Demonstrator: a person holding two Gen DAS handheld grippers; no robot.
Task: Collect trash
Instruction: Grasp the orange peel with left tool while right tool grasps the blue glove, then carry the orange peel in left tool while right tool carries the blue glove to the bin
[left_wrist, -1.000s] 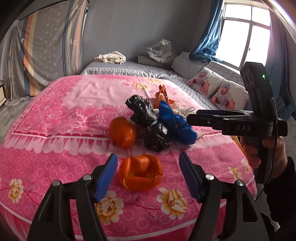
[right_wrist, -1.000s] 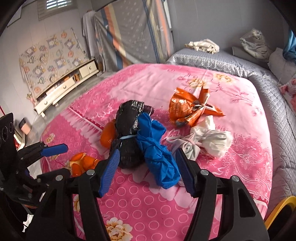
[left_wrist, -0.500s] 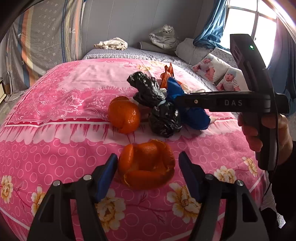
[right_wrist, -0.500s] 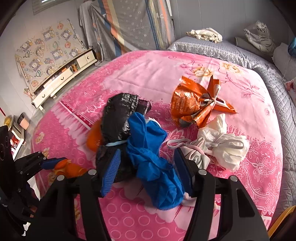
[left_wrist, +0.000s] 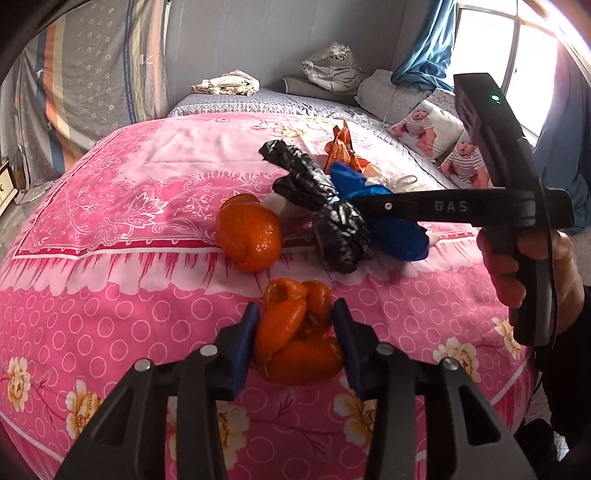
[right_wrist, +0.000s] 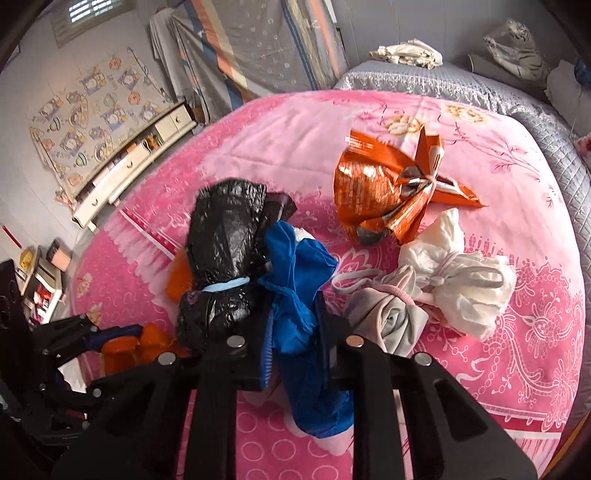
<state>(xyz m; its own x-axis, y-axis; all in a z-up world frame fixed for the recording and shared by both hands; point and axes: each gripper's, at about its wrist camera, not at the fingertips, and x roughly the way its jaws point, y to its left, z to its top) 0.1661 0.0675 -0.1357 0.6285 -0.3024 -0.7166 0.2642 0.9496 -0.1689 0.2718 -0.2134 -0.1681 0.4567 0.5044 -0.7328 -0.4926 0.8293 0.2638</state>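
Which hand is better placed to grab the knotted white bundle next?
Right. The right gripper is nearer the knotted white bundle, but it is shut on the crumpled blue bag; the left gripper clamps the orange peel.

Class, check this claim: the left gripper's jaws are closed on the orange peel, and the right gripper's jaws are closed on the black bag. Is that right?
Not quite. The left gripper does pinch the orange peel, but the right wrist view shows the right gripper closed on the blue bag; the black bag lies beside it, outside the jaws.
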